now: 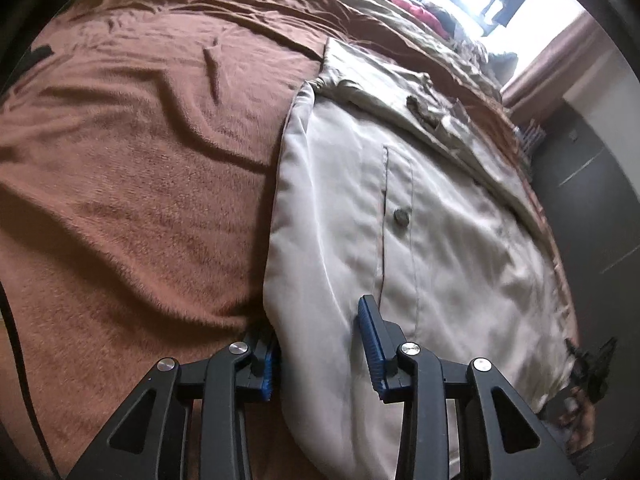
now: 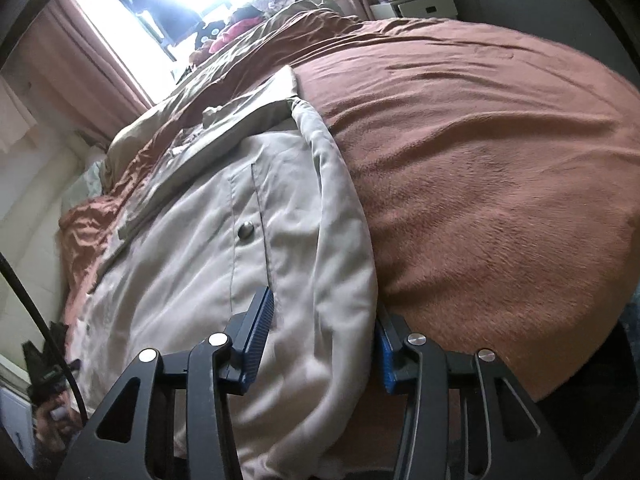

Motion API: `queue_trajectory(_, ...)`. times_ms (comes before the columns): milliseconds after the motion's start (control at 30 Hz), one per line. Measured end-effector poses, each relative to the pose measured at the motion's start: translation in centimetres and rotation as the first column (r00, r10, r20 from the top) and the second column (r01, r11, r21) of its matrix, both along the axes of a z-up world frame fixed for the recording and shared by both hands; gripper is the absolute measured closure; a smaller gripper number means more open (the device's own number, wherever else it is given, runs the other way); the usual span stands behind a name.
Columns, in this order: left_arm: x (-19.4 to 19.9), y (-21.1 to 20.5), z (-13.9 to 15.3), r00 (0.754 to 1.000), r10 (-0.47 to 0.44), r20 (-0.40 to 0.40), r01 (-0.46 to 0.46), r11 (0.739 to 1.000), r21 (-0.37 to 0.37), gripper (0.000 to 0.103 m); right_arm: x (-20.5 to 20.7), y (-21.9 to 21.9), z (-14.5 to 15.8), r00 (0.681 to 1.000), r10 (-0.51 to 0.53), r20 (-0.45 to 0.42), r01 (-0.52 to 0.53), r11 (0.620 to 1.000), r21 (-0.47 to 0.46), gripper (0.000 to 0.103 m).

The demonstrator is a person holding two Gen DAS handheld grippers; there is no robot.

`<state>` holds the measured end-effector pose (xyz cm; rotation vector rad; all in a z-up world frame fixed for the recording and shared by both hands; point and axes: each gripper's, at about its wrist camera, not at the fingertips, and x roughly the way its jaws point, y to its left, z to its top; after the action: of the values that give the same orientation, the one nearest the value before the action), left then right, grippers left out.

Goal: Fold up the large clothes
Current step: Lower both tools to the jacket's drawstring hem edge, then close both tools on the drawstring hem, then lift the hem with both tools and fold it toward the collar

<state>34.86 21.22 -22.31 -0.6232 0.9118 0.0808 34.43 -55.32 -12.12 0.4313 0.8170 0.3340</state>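
We see our left tool (image 1: 322,354) and right tool (image 2: 320,344): black angular linkage arms, round silver screws at the pivots, ribbed blue pads (image 1: 372,350) inside.

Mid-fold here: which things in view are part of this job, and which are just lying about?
Part of the job:
- beige coat, spread on the bed
- left gripper, jaws around one side edge of the coat
- right gripper, jaws around the opposite edge

Lying about:
- brown blanket
- red clothing by the window
- white storage box
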Motion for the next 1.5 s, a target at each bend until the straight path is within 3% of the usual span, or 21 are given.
queue_trajectory(167, -1.4, -0.9, 0.3, 0.991, -0.093, 0.094, 0.106, 0.984, -0.142, 0.066, -1.0, -0.7, -0.9, 0.997, 0.074, 0.020, -0.076, 0.982, 0.171, 0.060)
queue_trajectory(300, -2.4, -2.1, 0.9, 0.985, -0.124, 0.118, 0.138, 0.983, -0.119, 0.066, -2.4, -1.4, -2.0, 0.990, 0.134, 0.052, -0.143, 0.952, 0.272, 0.060)
queue_trajectory(500, -3.2, -2.7, 0.1, 0.986, -0.144, 0.079, 0.154, 0.980, -0.123, 0.066, -3.9, -1.5, -2.3, 0.989, 0.148, 0.019, -0.149, 0.968, 0.202, 0.061)
queue_trajectory(533, -3.4, -2.6, 0.1, 0.988, -0.131, 0.084, 0.142, 0.981, -0.134, 0.072, -4.0, -1.6, -2.3, 0.990, 0.142, 0.010, -0.141, 0.970, 0.197, 0.064)
queue_trajectory(633, -4.2, -1.8, 0.0, 0.993, -0.092, 0.072, 0.102, 0.984, -0.147, 0.090, -4.0, -2.4, -2.0, 0.994, 0.104, -0.029, -0.096, 0.975, 0.199, 0.086)
queue_trajectory(700, -4.6, -1.4, 0.5, 0.993, -0.078, 0.090, 0.092, 0.983, -0.160, 0.091, -4.6, -3.2, -1.3, 0.996, 0.081, -0.023, -0.074, 0.974, 0.214, 0.095)
queue_trajectory(967, -5.9, -1.7, 4.6, 0.988, -0.012, 0.154, 0.023, 0.998, -0.066, 0.095, -8.1, -3.5, 3.0, 0.996, 0.051, 0.078, -0.067, 0.974, 0.218, 0.099)
queue_trajectory(1300, -9.4, -0.7, 8.5, 0.972, 0.033, 0.234, -0.016, 0.997, -0.073, 0.096, -12.7, -3.2, 6.5, 0.977, 0.098, 0.187, -0.139, 0.965, 0.222, 0.099)
queue_trajectory(1500, -12.5, -0.7, 12.2, 0.949, 0.040, 0.311, -0.028, 0.999, -0.043, 0.096, -15.2, -4.4, 6.7, 0.964, 0.112, 0.239, -0.167, 0.960, 0.225, 0.099)
